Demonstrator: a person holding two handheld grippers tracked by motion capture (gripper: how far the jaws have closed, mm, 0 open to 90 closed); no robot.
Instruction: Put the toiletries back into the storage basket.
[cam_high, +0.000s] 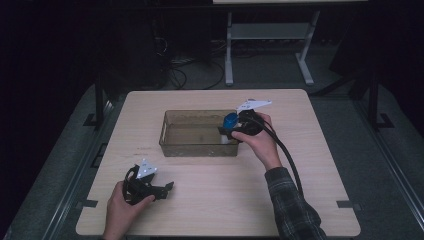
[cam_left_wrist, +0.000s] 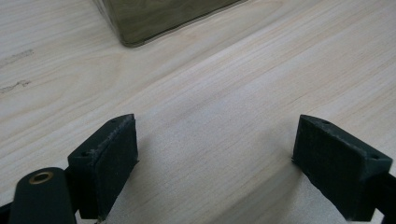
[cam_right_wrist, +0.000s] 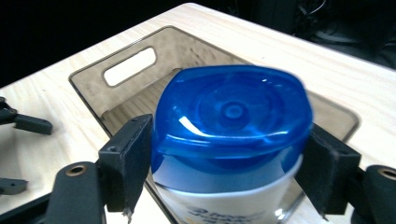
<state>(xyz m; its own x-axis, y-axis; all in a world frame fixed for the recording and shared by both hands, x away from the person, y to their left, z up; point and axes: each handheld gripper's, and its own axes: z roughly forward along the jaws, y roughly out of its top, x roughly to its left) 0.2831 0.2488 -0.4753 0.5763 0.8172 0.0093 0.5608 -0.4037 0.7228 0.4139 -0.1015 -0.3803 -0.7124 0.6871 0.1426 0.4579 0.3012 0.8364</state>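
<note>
Right gripper view looks along the right gripper (cam_right_wrist: 229, 161), whose two black jaws pinch a white plastic bottle with a rounded blue cap (cam_right_wrist: 231, 119) from both sides, the pads touching it just under the cap. The cap faces the camera, so the bottle's long axis runs away from the lens, down toward the translucent smoky-brown plastic bin (cam_right_wrist: 93, 77) behind it. That bin has a slot handle cut in its far end wall, and its inside is bare where it can be seen past the bottle.

From the high view, the right gripper (cam_high: 231, 131) holds the bottle (cam_high: 230, 121) over the bin's (cam_high: 170, 131) right end, at its rim; whether the bottle's base touches the bin floor I cannot tell. The bin sits near the middle of the pale wooden table (cam_high: 310, 165).

Well apart from it, near the table's front left, the left gripper (cam_high: 167, 186) rests in the person's left hand (cam_high: 122, 205). In the left gripper view its jaws stand spread wide with bare wood between them, and a corner of the bin (cam_left_wrist: 135, 28) shows ahead.
</note>
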